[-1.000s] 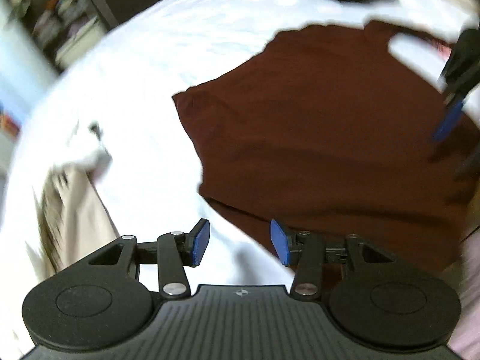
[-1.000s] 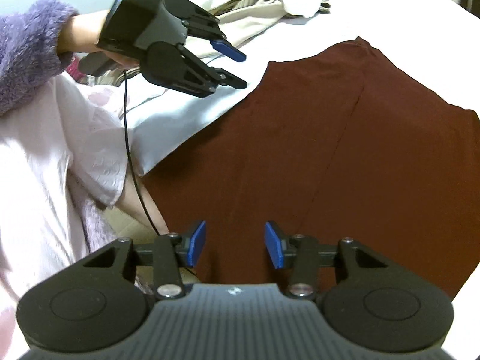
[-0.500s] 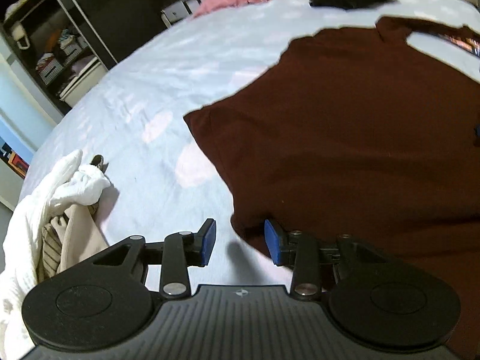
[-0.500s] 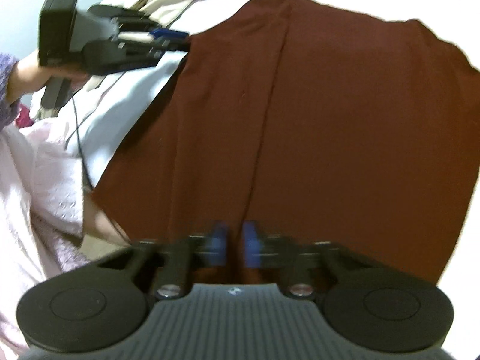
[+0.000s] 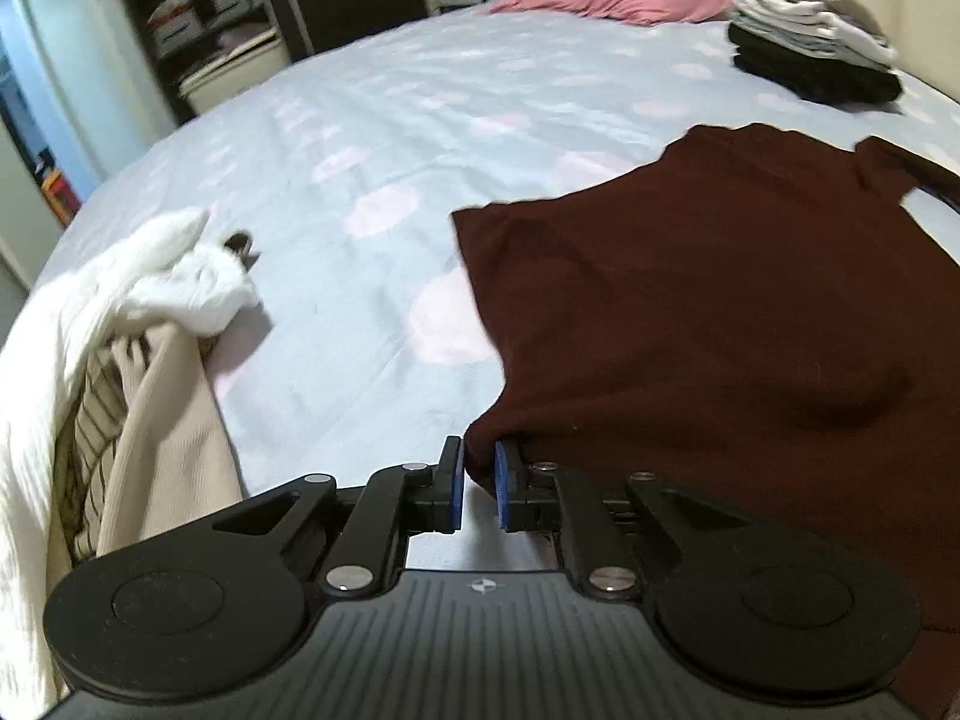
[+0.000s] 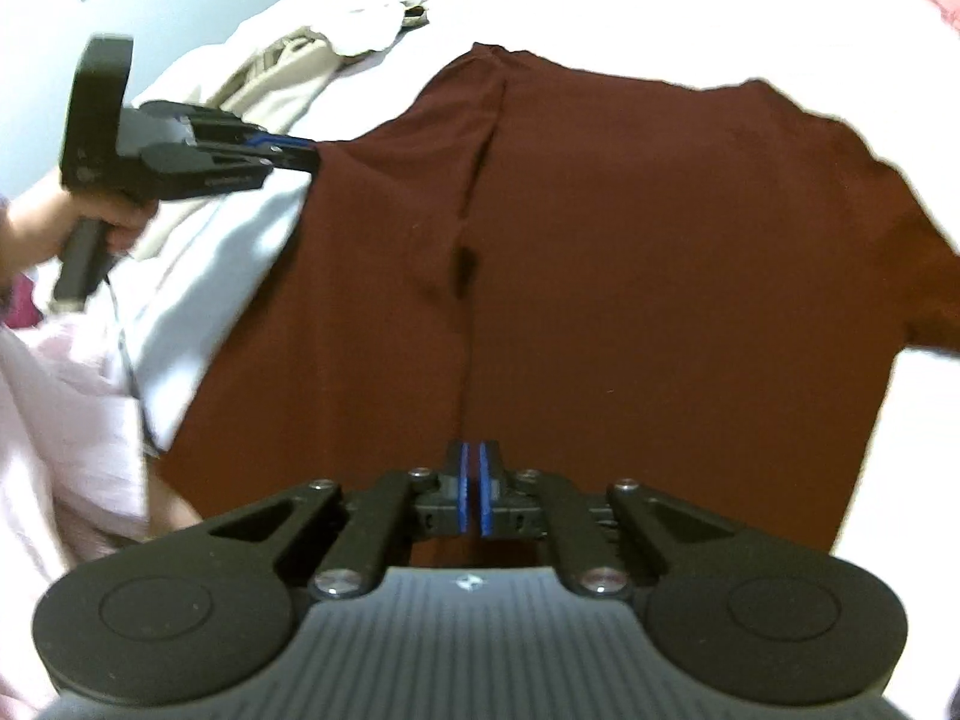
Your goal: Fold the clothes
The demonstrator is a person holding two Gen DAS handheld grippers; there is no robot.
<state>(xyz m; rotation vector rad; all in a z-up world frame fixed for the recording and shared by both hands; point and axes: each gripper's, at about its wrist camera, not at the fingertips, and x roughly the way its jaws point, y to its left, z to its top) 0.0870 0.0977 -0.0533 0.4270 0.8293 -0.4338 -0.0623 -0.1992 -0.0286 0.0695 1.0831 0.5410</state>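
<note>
Your left claw (image 5: pixel 477 483) pinches the near corner of the maroon shirt (image 5: pixel 720 324) spread on the bed (image 5: pixel 420 120), your right claw (image 6: pixel 471 495) its hem; likely lift both evenly to fold.

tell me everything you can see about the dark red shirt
The dark red shirt is a plain maroon short-sleeved garment of soft, matte knit cloth, spread mostly flat on the pale blue bed sheet. A long crease runs down its middle. One sleeve sticks out at its far right side. The left gripper pinches a bunched hem corner between its jaws, and the right gripper is shut on the hem nearer the middle. Both grips lift the near edge slightly.
</note>
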